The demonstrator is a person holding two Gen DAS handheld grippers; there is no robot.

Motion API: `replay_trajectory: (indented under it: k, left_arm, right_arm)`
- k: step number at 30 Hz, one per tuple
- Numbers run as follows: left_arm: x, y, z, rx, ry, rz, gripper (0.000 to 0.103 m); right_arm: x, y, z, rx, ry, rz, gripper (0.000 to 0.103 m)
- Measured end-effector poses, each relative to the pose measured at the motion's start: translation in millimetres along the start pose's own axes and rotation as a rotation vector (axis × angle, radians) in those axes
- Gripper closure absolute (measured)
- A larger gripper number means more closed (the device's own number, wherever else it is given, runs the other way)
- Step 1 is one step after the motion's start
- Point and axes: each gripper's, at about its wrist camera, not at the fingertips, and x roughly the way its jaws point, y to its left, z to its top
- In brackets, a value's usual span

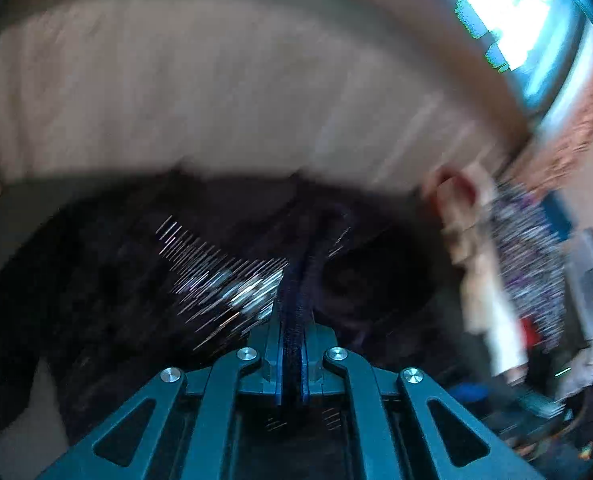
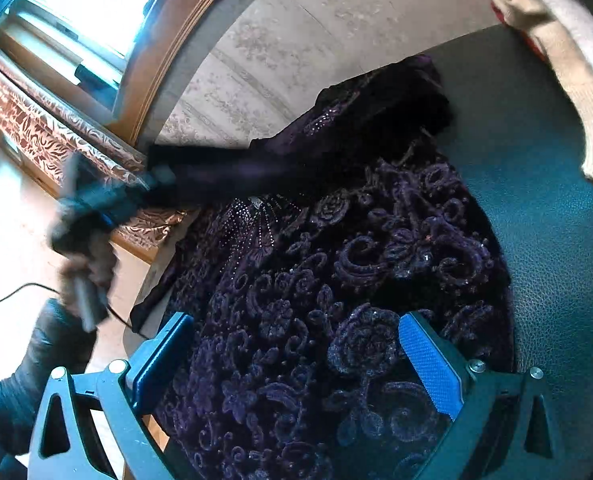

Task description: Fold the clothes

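A dark purple embroidered garment [image 2: 336,280] with sequins lies spread on a dark teal leather surface [image 2: 556,260]. My right gripper [image 2: 296,344] stands open just over its embroidered body, with one blue pad [image 2: 428,360] on each side and nothing held. My left gripper [image 2: 148,186], motion-blurred, is out past the surface's left edge. It is shut on the end of the garment's sleeve [image 2: 224,172], which is stretched taut. The left wrist view is heavily blurred. There the left gripper [image 1: 292,308] is shut on a dark fold, with the dark garment [image 1: 136,280] beyond it.
A pile of other clothes, cream knit [image 2: 568,80] and red, sits at the surface's far right and appears as a clothes pile [image 1: 496,260] in the left wrist view. A pale patterned rug [image 2: 296,40] lies beyond. A window [image 2: 88,0] and patterned curtain [image 2: 36,128] stand left. A cable [image 2: 16,292] crosses the floor.
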Motion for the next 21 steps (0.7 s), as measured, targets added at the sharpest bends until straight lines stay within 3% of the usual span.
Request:
replay_trajectory:
  k: [3,9,11,12,14,16,18,21]
  left_arm:
    - [3,22,-13,-0.039,0.01,-0.012,0.099]
    - [-14,27,-14,-0.015,-0.074,-0.046,0.099]
    - [-11,23,-13,-0.004,-0.065,-0.049,0.099]
    - [-13,19,-7,-0.014,-0.085,-0.09,0.099]
    - [-18,10,4,-0.032,-0.123,-0.169,0.099]
    - [-20,-3,17,-0.028,-0.156,-0.195,0.099]
    - [-26,-11,35,-0.016,-0.189,-0.21,0.099]
    - [-34,-24,62,0.001,-0.238,-0.233,0.099]
  right_arm:
    - [7,3,0,-0.041,0.017,-0.035,0.0]
    - [11,25,67,-0.249,-0.043,-0.233,0.005]
    - [12,32,89,-0.318,-0.062,-0.299,0.011]
    - [14,34,101,-0.347,-0.07,-0.334,0.016]
    - [28,19,133,-0.321,-0.057,-0.432,0.025]
    - [42,4,164,-0.292,-0.042,-0.523,0.041]
    - [50,-16,175,-0.22,0.002,-0.512,0.049]
    - [54,-46,190,-0.039,0.015,-0.421,0.048]
